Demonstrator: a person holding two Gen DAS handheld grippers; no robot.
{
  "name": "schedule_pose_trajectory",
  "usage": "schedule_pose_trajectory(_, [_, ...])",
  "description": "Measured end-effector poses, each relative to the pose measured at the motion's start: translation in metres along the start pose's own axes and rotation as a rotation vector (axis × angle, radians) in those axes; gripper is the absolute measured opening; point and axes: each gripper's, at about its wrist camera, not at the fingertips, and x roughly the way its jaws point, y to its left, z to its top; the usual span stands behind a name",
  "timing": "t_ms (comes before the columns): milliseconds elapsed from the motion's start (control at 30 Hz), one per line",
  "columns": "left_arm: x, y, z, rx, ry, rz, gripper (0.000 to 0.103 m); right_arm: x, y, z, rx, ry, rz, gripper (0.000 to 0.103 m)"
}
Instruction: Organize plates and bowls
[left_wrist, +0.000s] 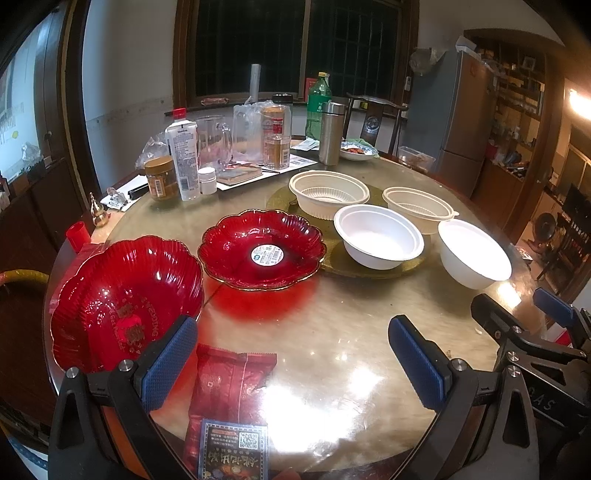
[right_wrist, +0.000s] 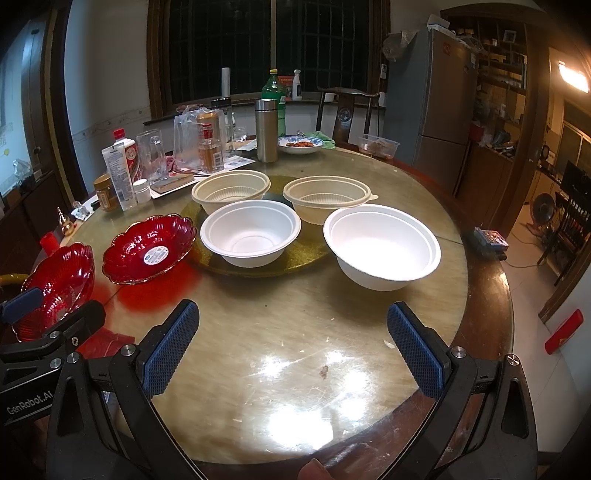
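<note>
Both claws, left (left_wrist: 291, 365) and right (right_wrist: 291, 354), hover released over the counter (right_wrist: 258, 332); red plates (left_wrist: 262, 249) and white bowls (right_wrist: 382, 245) sit unstacked, awaiting sorting.

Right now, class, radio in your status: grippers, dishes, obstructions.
Left gripper open, right gripper open, both empty. Red plates, white bowls unstacked. Red packet near left fingers.
</note>
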Motion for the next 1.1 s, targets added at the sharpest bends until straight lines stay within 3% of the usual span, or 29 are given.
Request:
schedule_pose_trajectory(200, [-0.005, 0.003, 0.000, -0.003, 0.004, -0.028, 0.103, -0.003, 0.003, 0.001, 0.007, 0.000, 0.014, 0.103])
schedule_pose_trajectory(300, [-0.022, 0.022, -0.001, -0.049, -0.035, -0.122, 0.103, -0.005, 0.010, 0.004, 0.032, 0.006, 0.153, 0.103])
schedule_pose_trajectory(400, [-0.044, 0.059, -0.001, -0.116, -0.114, -0.042, 0.103, -0.001, 0.030, 0.009, 0.009, 0.025, 0.254, 0.103])
schedule_pose_trajectory(533, [-0.059, 0.124, -0.003, -0.274, -0.147, 0.064, 0.103, 0.015, 0.070, 0.018, 0.013, 0.130, 0.460, 0.103])
schedule_pose_trajectory(700, [-0.040, 0.194, -0.011, -0.448, -0.049, 0.162, 0.103, 0.044, 0.121, 0.021, 0.017, 0.275, 0.624, 0.103])
schedule_pose_trajectory(800, [-0.022, 0.223, -0.017, -0.534, 0.014, 0.176, 0.103, 0.061, 0.149, 0.024, 0.044, 0.360, 0.710, 0.103])
schedule_pose_trajectory(967, [0.001, 0.235, -0.017, -0.550, 0.078, 0.164, 0.103, 0.093, 0.182, 0.017, 0.101, 0.506, 0.767, 0.101])
schedule_pose_trajectory(1067, [0.015, 0.242, -0.015, -0.559, 0.110, 0.141, 0.103, 0.110, 0.190, 0.014, 0.143, 0.568, 0.781, 0.095])
schedule_pose_trajectory(1100, [0.021, 0.241, -0.015, -0.559, 0.117, 0.143, 0.102, 0.114, 0.194, 0.013, 0.153, 0.577, 0.779, 0.088])
